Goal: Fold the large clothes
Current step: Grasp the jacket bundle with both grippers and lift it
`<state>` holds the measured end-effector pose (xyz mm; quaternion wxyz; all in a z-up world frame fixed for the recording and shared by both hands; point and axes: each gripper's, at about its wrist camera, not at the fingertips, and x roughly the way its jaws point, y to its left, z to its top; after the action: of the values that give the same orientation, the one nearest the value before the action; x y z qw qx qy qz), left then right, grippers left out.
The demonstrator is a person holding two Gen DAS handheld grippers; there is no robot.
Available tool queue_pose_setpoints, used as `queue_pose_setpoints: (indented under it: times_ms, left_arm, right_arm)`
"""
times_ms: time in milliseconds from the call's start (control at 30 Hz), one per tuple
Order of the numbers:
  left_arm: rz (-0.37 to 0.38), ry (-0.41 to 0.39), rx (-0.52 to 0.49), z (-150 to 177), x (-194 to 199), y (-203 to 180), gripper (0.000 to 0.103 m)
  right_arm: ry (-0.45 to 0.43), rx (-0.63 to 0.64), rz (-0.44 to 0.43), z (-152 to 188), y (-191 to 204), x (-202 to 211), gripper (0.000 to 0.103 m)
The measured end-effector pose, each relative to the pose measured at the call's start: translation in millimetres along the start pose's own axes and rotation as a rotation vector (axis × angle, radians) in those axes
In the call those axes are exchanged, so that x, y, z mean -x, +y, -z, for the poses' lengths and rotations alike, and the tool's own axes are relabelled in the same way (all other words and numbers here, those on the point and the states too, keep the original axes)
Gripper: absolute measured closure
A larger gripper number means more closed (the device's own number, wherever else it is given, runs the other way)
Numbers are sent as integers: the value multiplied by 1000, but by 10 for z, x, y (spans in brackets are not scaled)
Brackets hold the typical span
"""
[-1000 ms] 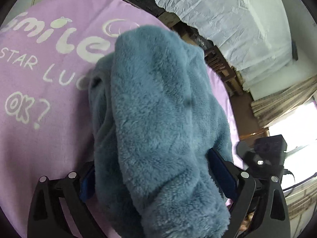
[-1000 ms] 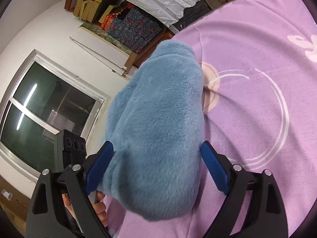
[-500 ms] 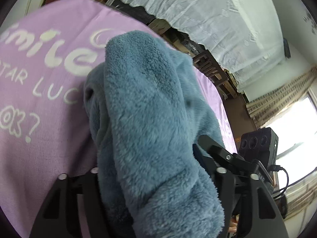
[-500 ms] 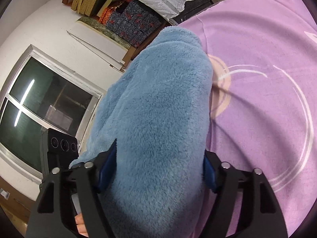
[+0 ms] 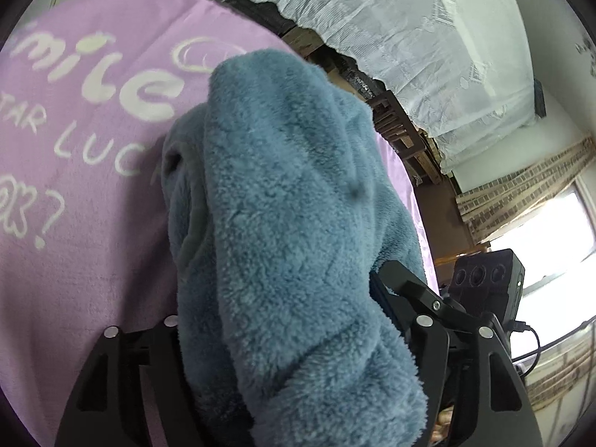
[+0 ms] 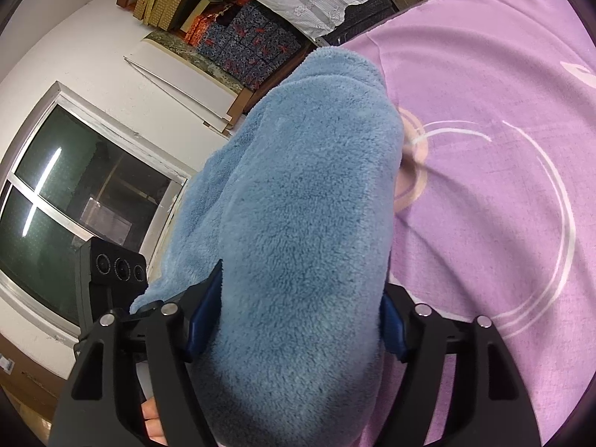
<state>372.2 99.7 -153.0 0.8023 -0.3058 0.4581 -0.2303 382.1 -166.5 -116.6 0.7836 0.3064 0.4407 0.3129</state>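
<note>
A thick blue fleece garment (image 5: 290, 171), bunched into a long roll, lies on a purple sheet (image 5: 93, 242) printed with white letters. My left gripper (image 5: 275, 298) has the near end of the roll between its fingers. The right finger presses into the pile, the left finger is half hidden by fleece, and the jaws are opening slightly. In the right wrist view the same fleece (image 6: 316, 186) fills the gap of my right gripper (image 6: 301, 283). Both of its blue pads (image 6: 205, 316) touch the fleece, and these jaws are opening slightly too.
The purple sheet (image 6: 484, 205) stretches out to the right with white ring prints. A white lace curtain (image 5: 409, 37) and dark wooden furniture (image 5: 395, 123) stand beyond the sheet's far edge. A window (image 6: 74, 205) and stacked boxes (image 6: 238, 44) are on the left. The other gripper's camera block (image 5: 488, 279) is close beside me.
Both grippers stood wide around the fleece a second ago and have since closed in onto it. The fleece roll now bulges up higher and nearer in both views.
</note>
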Motion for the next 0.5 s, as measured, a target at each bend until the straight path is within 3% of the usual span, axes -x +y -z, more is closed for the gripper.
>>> queue_pose_setpoints:
  times_ms: [167,333,500]
  left_arm:
    - [17,-3,0,-7,5,20,38]
    - [6,-29,-45,33,102,-119,46]
    - [61,-80,-91,105,365,-300,46]
  right_arm:
    - [7,-15,-10,13,-25,-55,27]
    - [-5,-10,-22,30,-4,-11,36]
    - [-53,33,-44,70,197,199,37]
